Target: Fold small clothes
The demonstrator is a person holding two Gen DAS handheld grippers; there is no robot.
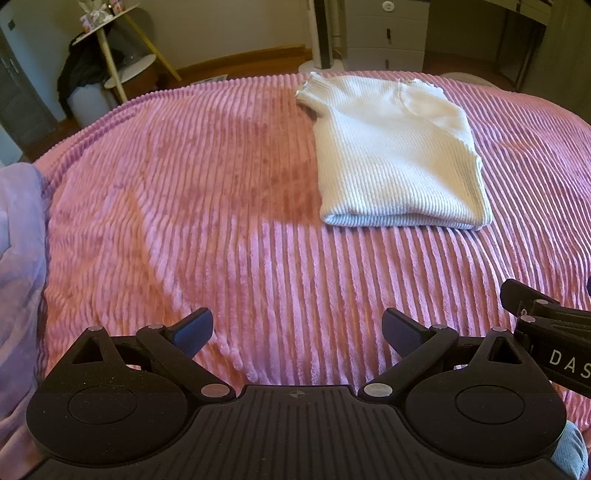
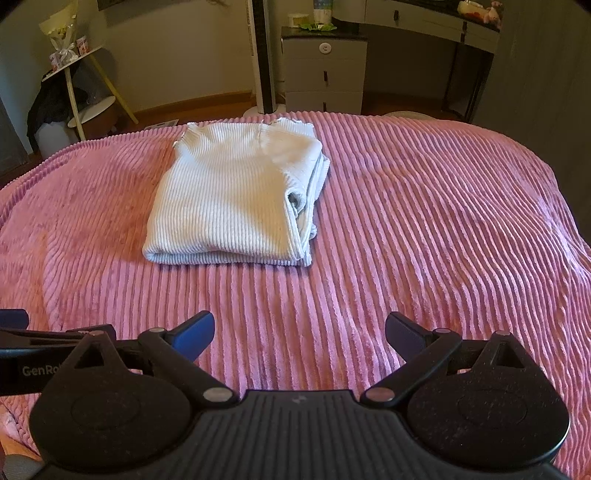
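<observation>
A white ribbed knit sweater lies folded into a neat rectangle on the pink ribbed blanket. In the right wrist view the sweater lies ahead and to the left, its layered edges showing on its right side. My left gripper is open and empty, held back from the sweater near the bed's front. My right gripper is open and empty too, also well short of the sweater. The two grippers are side by side; each one's edge shows in the other's view.
A lilac cloth lies at the bed's left edge. Beyond the bed stand a round-shelf side table, a tower fan, a grey drawer unit and a desk.
</observation>
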